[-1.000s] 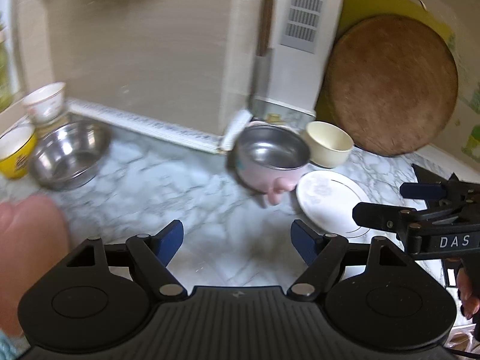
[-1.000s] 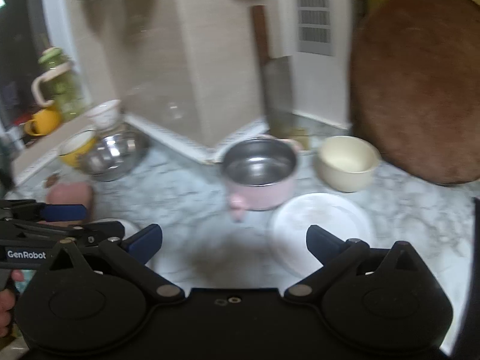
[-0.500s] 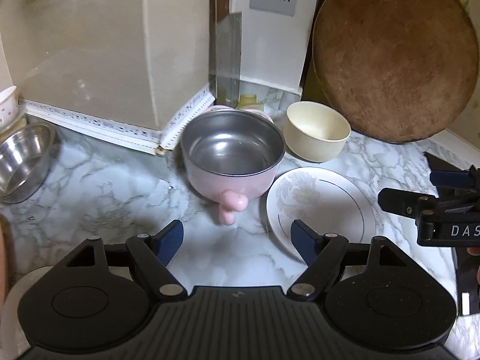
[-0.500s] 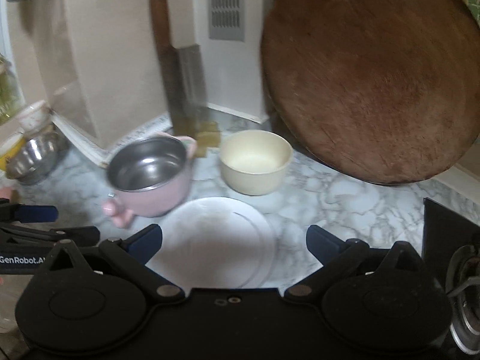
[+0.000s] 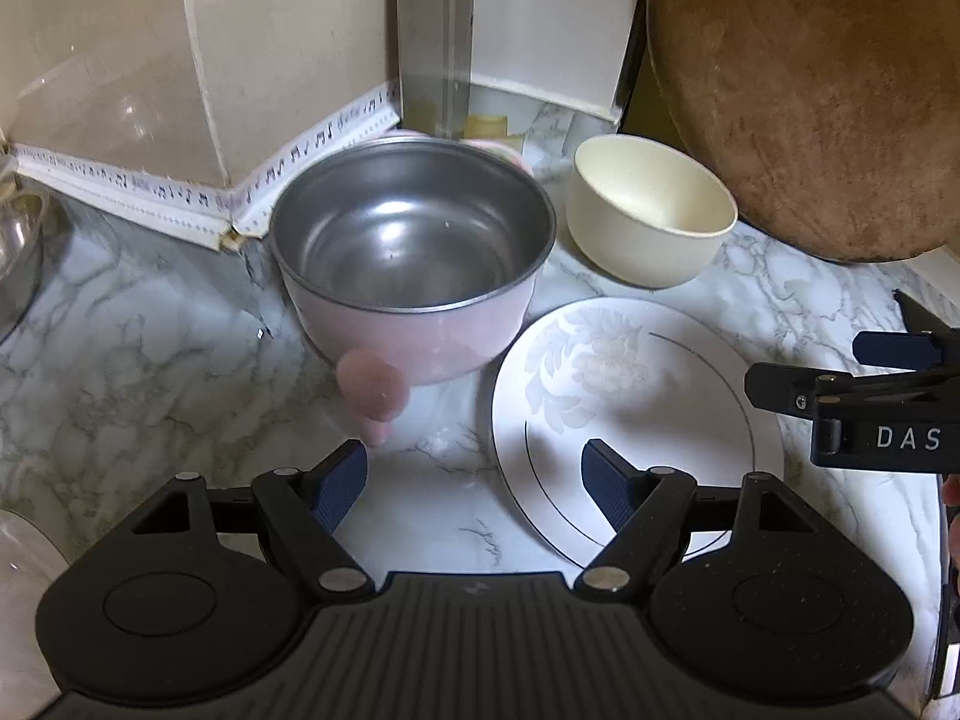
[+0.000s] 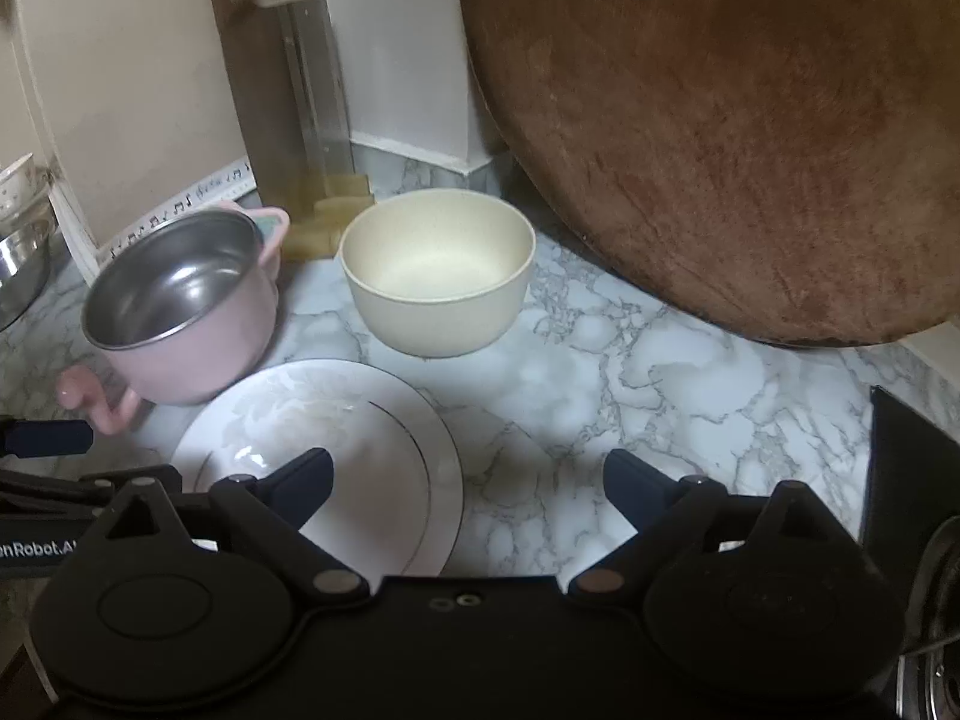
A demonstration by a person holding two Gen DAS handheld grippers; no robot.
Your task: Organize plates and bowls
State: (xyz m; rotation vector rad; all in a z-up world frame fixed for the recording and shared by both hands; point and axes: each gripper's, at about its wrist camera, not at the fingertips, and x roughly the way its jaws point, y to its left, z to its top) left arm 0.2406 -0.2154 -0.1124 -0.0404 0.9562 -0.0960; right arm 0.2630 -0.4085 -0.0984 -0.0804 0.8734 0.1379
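Note:
A pink bowl with a steel inside and pink handles (image 5: 414,276) (image 6: 180,306) stands on the marble counter. A cream bowl (image 5: 651,219) (image 6: 438,270) stands to its right. A white flowered plate (image 5: 630,414) (image 6: 336,450) lies in front of both. My left gripper (image 5: 474,480) is open and empty, just in front of the pink bowl's handle, its right finger over the plate's edge. My right gripper (image 6: 468,480) is open and empty, near the plate's right rim, facing the cream bowl; it also shows in the left wrist view (image 5: 852,384).
A big round wooden board (image 6: 720,132) leans on the wall at the right. A cleaver (image 5: 435,30) stands in the corner behind the pink bowl. Steel bowls (image 6: 18,264) sit at the far left. A black stove edge (image 6: 912,480) is at the right.
Both grippers have moved right and closer to the pink bowl, cream bowl and plate, which now look larger. Both stayed open and empty.

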